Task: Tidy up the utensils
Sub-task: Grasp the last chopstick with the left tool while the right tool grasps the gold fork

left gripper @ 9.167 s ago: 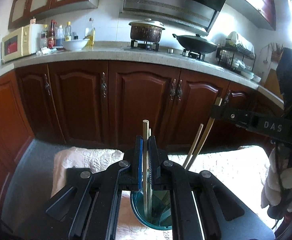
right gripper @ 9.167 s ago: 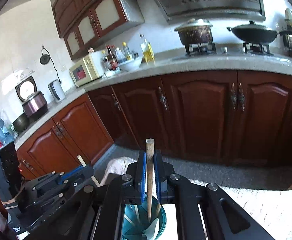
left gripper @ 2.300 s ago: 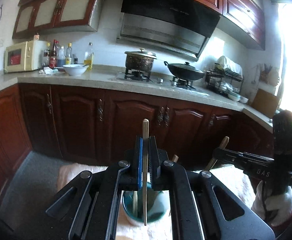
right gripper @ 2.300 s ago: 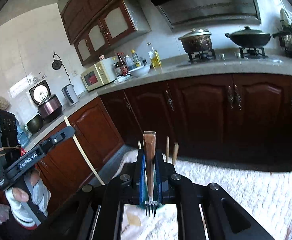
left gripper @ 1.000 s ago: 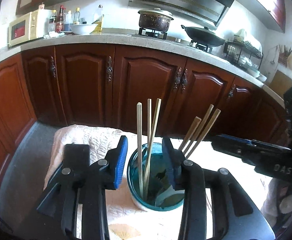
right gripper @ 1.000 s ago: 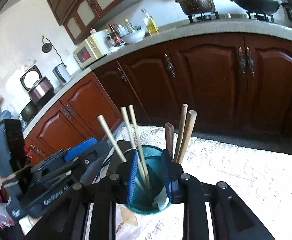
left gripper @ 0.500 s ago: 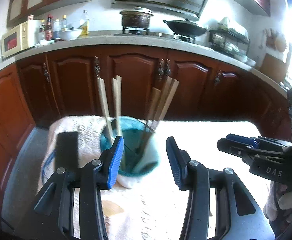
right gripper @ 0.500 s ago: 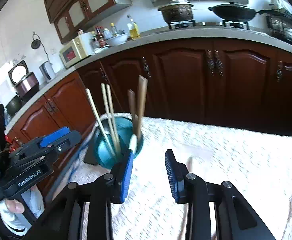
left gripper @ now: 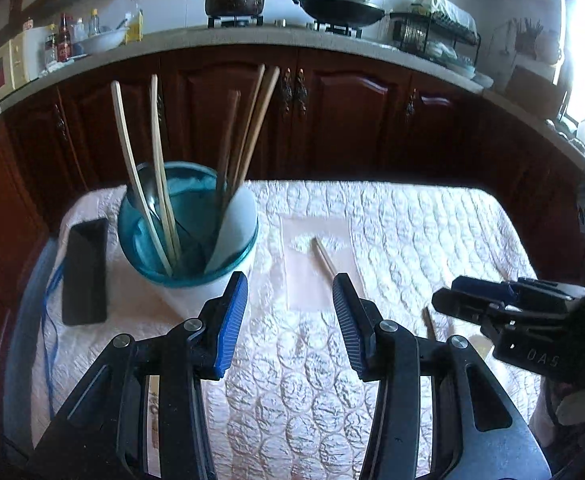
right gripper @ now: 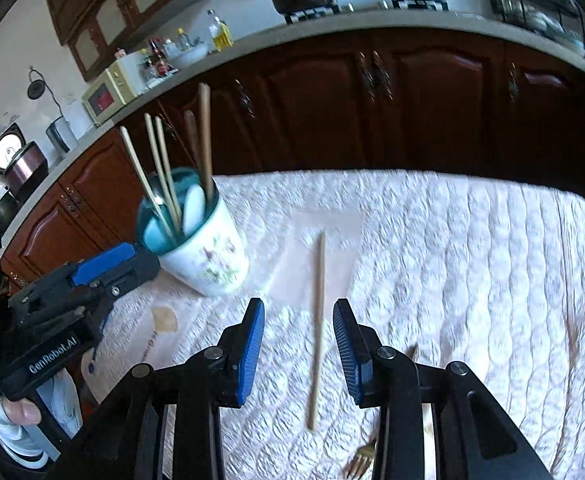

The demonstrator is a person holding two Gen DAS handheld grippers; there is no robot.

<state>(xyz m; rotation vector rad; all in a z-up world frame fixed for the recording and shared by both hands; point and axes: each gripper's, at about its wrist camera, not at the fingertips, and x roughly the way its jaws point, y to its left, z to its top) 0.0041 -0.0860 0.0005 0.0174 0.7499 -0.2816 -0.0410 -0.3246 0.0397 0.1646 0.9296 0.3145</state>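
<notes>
While several wooden chopsticks (left gripper: 158,168) already stand in the teal-lined white cup (right gripper: 208,256), one loose chopstick (right gripper: 318,324) and a fork (right gripper: 362,454) (partly hidden) remain on the quilted cloth (right gripper: 472,264); both the left gripper (left gripper: 290,316) and the right gripper (right gripper: 298,344) are empty, jaws apart.

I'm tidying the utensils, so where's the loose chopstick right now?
In the right wrist view, the chopstick lies flat on the quilted cloth, right of the utensil cup, between the right gripper's open jaws.
</notes>
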